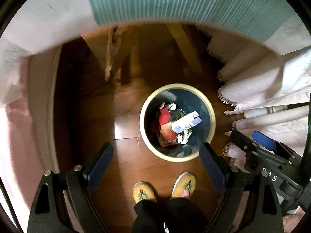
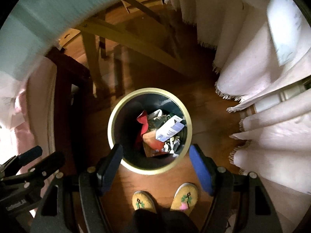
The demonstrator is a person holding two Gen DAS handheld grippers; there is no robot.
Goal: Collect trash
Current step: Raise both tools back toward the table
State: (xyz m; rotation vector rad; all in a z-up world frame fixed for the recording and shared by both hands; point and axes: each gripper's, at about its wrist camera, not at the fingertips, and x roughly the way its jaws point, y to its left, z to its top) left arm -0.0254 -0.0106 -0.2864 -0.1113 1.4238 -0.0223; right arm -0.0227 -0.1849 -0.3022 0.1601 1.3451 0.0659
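Looking straight down past the left gripper (image 1: 156,167), its jaws wide apart and empty, a round bin (image 1: 210,104) holding crumpled wrappers (image 1: 175,124) stands on wooden floor (image 1: 120,151) before two yellow slippers (image 1: 144,192).

The trash (image 1: 176,125) lies in a heap in the bin (image 1: 210,104), so the bottom pieces are hidden. The slippers (image 2: 165,200) are half covered by dark trousers (image 2: 165,221). The striped cloth (image 1: 175,2) looks blurry.

I see dim, warm light, glare on the floor (image 1: 124,128), dark fisheye corners, and motion-smeared edges in both views.
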